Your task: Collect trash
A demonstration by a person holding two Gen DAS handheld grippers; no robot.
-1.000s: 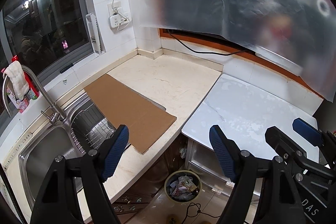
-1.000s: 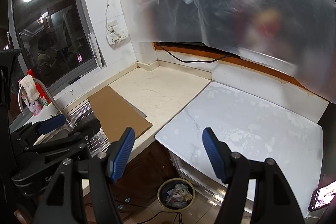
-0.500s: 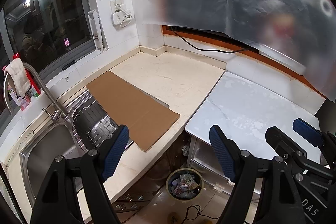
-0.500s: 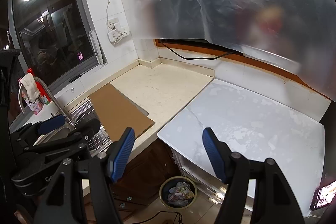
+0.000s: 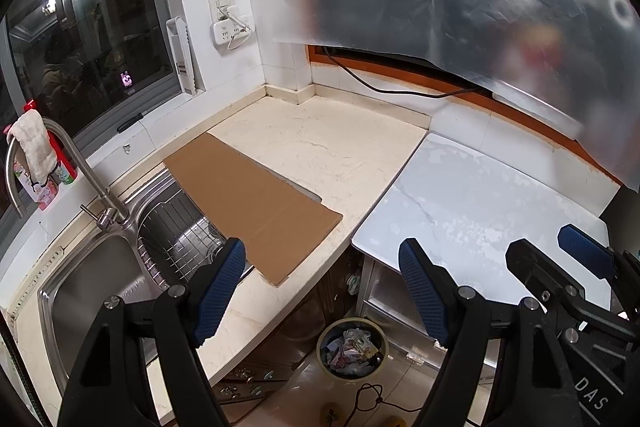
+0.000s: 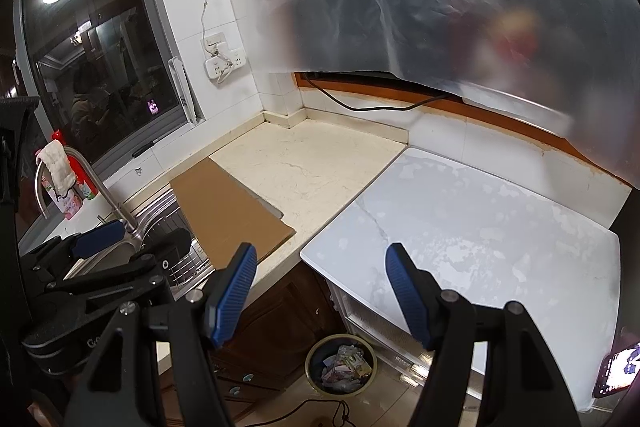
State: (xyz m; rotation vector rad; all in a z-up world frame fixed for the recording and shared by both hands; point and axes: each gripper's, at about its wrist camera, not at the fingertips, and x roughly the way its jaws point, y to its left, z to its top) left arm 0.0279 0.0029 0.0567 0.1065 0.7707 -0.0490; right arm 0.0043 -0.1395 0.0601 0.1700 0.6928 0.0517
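Cardboard lies flat on the beige counter, a brown sheet w/ its left part hanging over the steel sink & the wire rack in it; its near corner reaches almost to the counter's front edge. Rest of the counter top bare back to the tiled corner. White marble-look top butts against the counter's right edge, also bare.

Trash bin stands on the floor below, in front of the gap where counter & white top meet; round, w/ crumpled wrappers showing inside. Thin cable runs on the floor just in front of it.

Left gripper: jaws apart, nothing between the blue pads, hovering above the counter's front edge, bin visible between them. Right gripper: jaws apart too, nothing held, over the white top's near-left corner, beside the left one.

Faucet at the sink's back edge w/ a cloth draped over it. Power strip on the wall tile, cord going up. Phone at the white top's right edge, screen lit.
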